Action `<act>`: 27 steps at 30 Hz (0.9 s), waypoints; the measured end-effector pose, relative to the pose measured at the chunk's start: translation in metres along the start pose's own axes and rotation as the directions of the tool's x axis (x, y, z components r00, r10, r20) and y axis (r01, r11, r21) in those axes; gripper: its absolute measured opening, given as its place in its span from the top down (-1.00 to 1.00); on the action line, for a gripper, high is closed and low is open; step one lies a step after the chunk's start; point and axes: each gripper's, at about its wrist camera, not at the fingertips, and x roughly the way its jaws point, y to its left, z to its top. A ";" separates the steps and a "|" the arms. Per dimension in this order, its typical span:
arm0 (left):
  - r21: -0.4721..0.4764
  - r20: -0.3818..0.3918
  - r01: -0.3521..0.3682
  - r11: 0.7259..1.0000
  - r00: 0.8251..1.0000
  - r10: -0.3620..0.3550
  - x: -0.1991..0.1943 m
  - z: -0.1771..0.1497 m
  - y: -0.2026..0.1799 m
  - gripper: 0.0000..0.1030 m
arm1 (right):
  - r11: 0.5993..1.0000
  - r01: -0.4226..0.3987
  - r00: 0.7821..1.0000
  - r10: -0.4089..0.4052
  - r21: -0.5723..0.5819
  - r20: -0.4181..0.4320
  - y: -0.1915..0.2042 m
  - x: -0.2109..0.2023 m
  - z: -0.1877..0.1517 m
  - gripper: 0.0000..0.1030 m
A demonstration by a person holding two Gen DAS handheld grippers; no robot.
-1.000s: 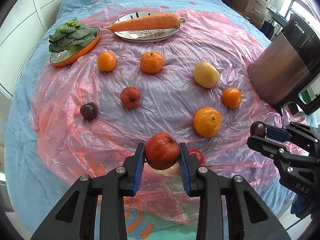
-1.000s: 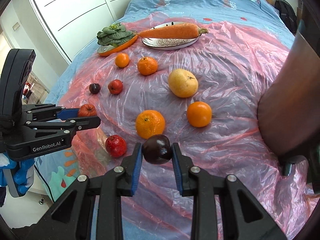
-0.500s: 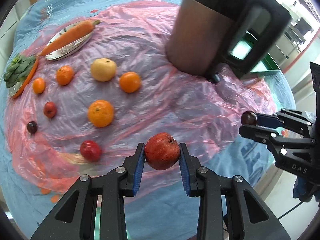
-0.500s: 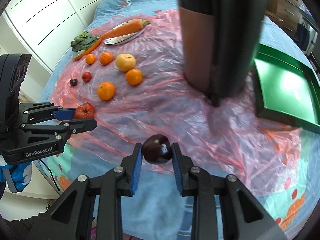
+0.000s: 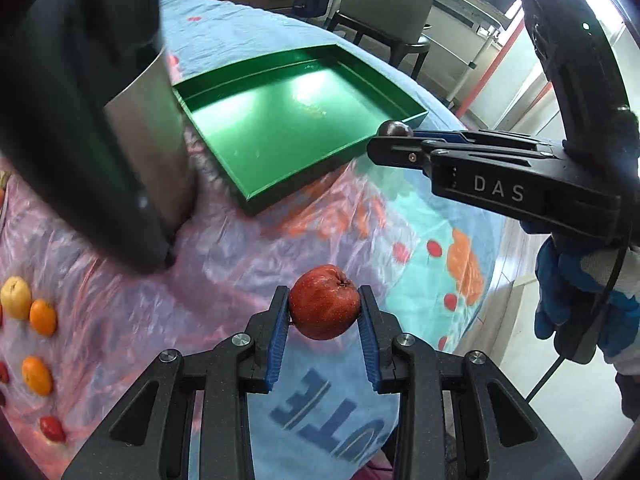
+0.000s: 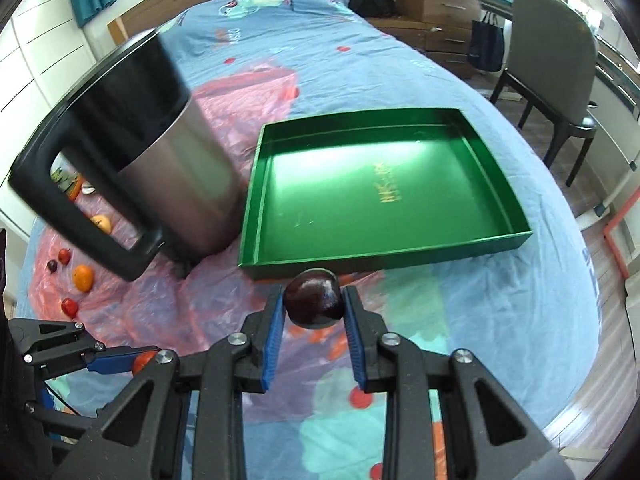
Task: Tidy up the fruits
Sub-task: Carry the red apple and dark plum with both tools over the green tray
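My left gripper point(image 5: 324, 312) is shut on a red apple point(image 5: 323, 301), held in the air above the bed's near edge. In the right wrist view my right gripper point(image 6: 314, 304) is shut on a dark plum point(image 6: 314, 298), just short of the near wall of an empty green tray point(image 6: 400, 258). The same green tray point(image 5: 296, 172) lies ahead in the left wrist view, with the right gripper point(image 5: 394, 136) and its plum point(image 5: 394, 128) at the tray's right corner. The left gripper point(image 6: 138, 362) shows at the lower left of the right wrist view.
A tall steel and black jug point(image 6: 160, 160) stands left of the tray on pink plastic sheeting point(image 6: 200, 300). Oranges point(image 5: 36, 376), a yellow fruit point(image 5: 15, 297) and small red fruits point(image 5: 52, 429) lie far left. A chair point(image 6: 556, 64) stands beyond the bed; a gloved hand point(image 5: 580, 312) holds the right gripper.
Both grippers swung to the right with their fruit, away from the spread of fruit and past the jug. The green tray now lies in front of them.
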 end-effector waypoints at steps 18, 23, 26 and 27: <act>-0.207 0.039 -0.212 0.955 0.974 0.225 0.125 0.146 0.051 0.44 | 0.997 0.066 0.997 -0.067 0.033 0.047 -0.105 0.098 0.095 0.90; -0.258 0.006 -0.228 0.939 0.971 0.238 0.142 0.142 0.070 0.44 | 0.997 0.069 0.997 -0.069 0.019 0.030 -0.110 0.121 0.099 0.90; -0.257 0.007 -0.241 0.936 0.968 0.251 0.145 0.136 0.073 0.44 | 0.997 0.073 0.997 -0.073 0.012 0.014 -0.109 0.131 0.097 0.90; -0.256 0.008 -0.238 0.937 0.969 0.249 0.145 0.136 0.074 0.44 | 0.997 0.076 0.997 -0.076 0.009 0.009 -0.108 0.133 0.097 0.90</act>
